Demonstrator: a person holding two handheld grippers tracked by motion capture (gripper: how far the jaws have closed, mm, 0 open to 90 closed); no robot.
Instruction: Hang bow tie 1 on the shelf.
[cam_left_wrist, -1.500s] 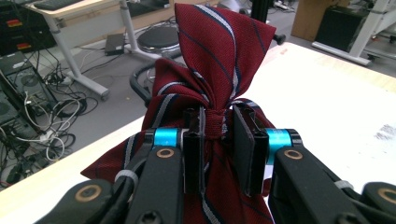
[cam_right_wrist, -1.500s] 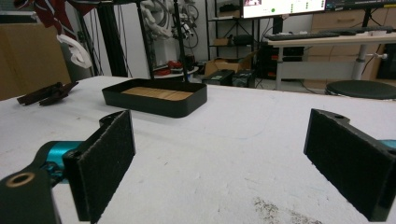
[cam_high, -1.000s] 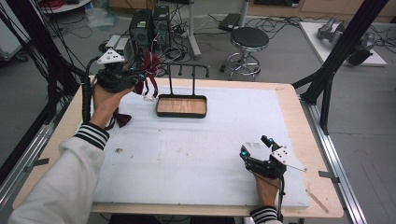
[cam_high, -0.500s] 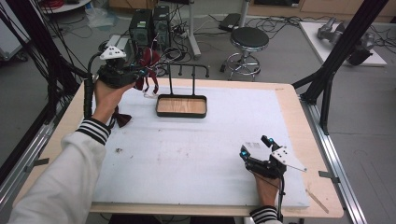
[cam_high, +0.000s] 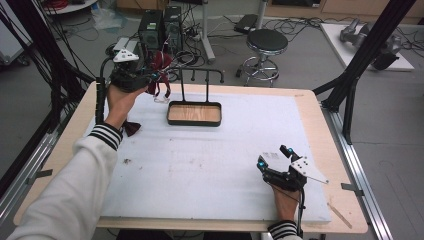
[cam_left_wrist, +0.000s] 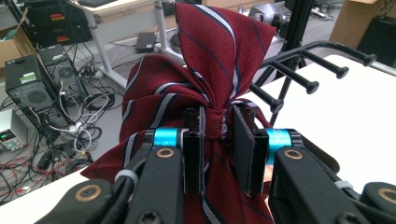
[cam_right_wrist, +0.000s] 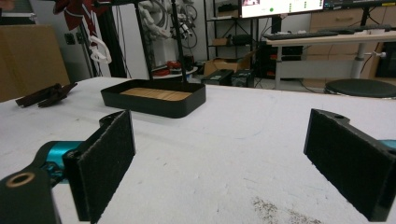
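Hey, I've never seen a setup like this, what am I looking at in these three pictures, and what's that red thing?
A person sits at a white-topped table holding a two-jaw grasping tool in each hand. One picture comes from a camera above the table; the other two come from cameras riding on each tool, looking along its black jaws.

The left tool is held up near the table's far left corner, its jaws pinching the knot of a dark red striped bow tie. The right tool rests near the front right, jaws wide apart and empty.

On the table stand a black tray with a wooden floor, a pegged black rack rising behind it, and another dark bow tie lying at the left.
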